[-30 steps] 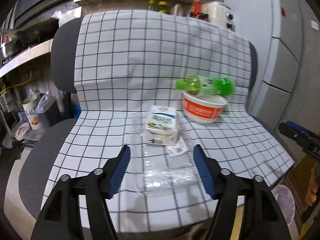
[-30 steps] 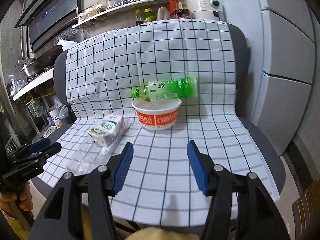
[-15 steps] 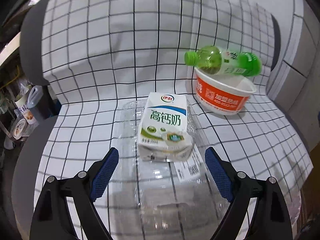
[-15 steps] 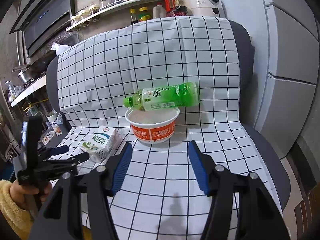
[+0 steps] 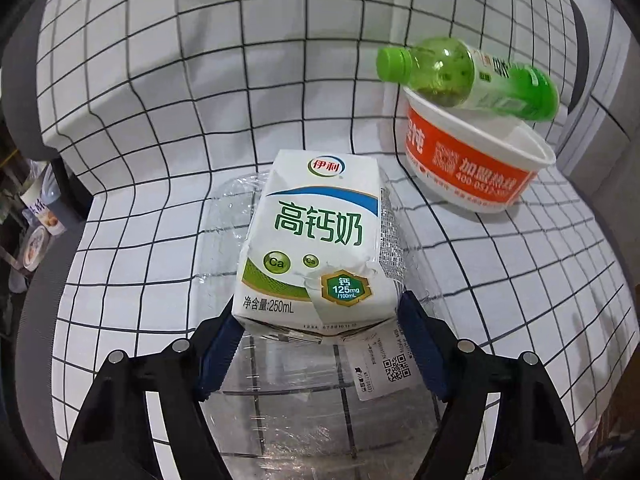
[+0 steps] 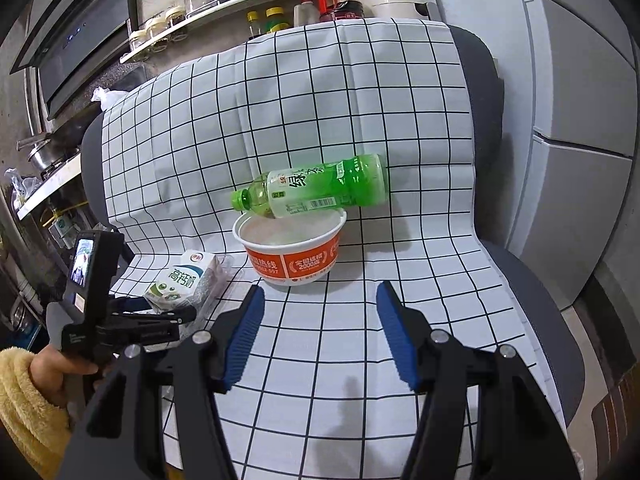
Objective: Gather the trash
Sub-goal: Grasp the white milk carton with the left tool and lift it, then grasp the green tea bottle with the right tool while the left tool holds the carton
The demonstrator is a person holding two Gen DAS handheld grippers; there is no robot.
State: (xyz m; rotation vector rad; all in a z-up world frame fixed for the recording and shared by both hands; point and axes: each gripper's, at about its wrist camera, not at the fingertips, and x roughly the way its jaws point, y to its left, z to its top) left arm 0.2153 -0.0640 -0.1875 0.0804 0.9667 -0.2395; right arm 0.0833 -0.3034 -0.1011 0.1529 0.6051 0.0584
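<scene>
A white and green milk carton [image 5: 316,240] lies on a clear plastic tray [image 5: 288,380] on the checked cloth of a chair seat. My left gripper [image 5: 320,320] is open, its blue pads on either side of the carton's near end, touching or nearly so. An orange and white paper bowl [image 5: 472,164] stands to the right with a green bottle [image 5: 468,76] lying across its rim. In the right wrist view my right gripper [image 6: 320,332] is open and empty, in front of the bowl [image 6: 292,252] and bottle [image 6: 316,192]. The carton [image 6: 184,284] and the left gripper [image 6: 160,316] show at the left.
The checked cloth [image 6: 320,100] drapes a grey chair's back and seat. A grey fridge [image 6: 580,120] stands at the right. A shelf of jars and bottles [image 6: 260,0] and a kitchen counter [image 6: 44,184] lie behind and to the left.
My left gripper has moved forward and down until its fingers flank the milk carton. My right gripper has moved slightly closer to the bowl and stayed open.
</scene>
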